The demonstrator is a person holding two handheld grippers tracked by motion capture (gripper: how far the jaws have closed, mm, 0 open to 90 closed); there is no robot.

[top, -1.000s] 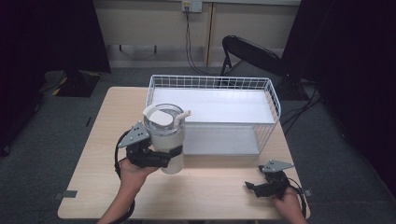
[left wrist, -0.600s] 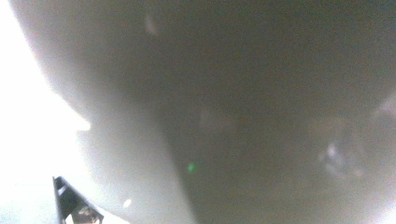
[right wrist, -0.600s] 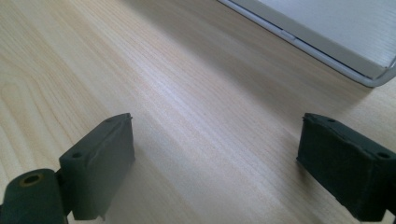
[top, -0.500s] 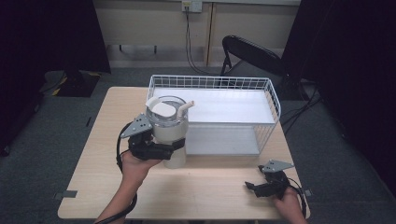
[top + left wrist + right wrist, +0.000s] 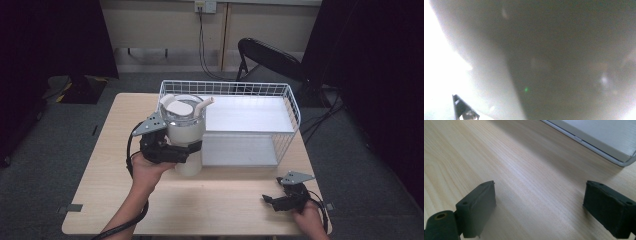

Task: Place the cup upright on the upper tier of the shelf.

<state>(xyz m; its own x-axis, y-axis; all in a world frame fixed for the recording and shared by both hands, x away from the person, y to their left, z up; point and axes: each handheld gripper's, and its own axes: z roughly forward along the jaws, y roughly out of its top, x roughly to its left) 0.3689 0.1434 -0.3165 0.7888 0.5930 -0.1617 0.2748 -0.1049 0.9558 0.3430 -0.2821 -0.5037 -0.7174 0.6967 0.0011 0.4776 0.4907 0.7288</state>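
One blurred jug (image 5: 564, 62) against left tool (image 5: 192, 148), lower half hidden

2 hand-held grippers, 1 clamped and raised, 1 open and low.

The left gripper (image 5: 187, 149) is carried by the left hand (image 5: 145, 167), whose forearm comes up from the desk's near edge, left of its middle, and leans toward the far side. Its jaws are closed around a white jug (image 5: 184, 131), gripping it at about mid-height, with the grey plate at the gripper's upper left. In the left gripper view the jug wall (image 5: 564, 62) sits blurred right against the camera. The right gripper (image 5: 272, 201) rests low by the desk's near right corner in the right hand (image 5: 310, 220), pointing left. Its 2 black pads (image 5: 477, 206) stand wide apart with nothing between them.
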